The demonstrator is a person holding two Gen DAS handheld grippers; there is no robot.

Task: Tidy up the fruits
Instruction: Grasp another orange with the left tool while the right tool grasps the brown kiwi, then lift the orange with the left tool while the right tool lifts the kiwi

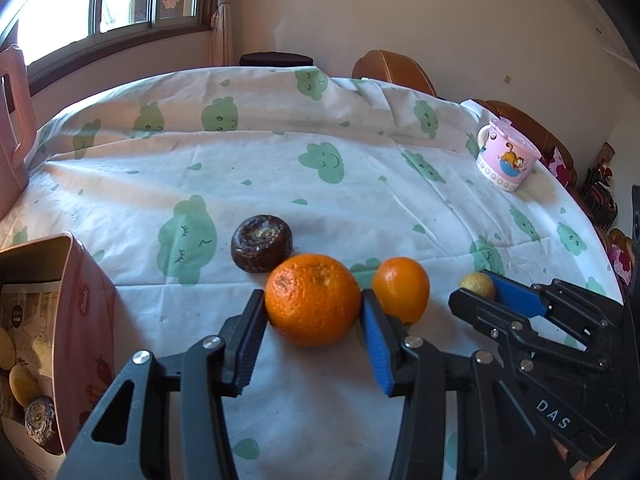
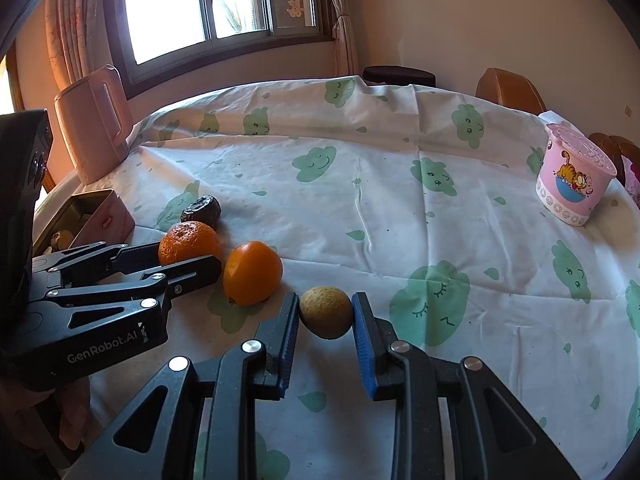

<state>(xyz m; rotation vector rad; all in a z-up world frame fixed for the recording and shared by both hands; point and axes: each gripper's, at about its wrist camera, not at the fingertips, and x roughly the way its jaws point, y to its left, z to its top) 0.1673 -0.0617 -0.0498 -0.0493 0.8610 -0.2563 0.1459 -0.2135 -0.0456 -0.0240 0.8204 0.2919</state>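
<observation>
My left gripper is shut on a large bumpy orange resting on the tablecloth; both show in the right wrist view, gripper, orange. A smaller smooth orange lies just right of it, also seen from the right wrist. My right gripper is shut on a small yellow-green round fruit, seen from the left wrist too. A dark brown shrivelled fruit sits behind the big orange.
A pink tin box with several fruits inside stands at the left, near the table edge. A pink Garfield cup stands at the far right. A pink jug stands at the back left. Brown chairs ring the round table.
</observation>
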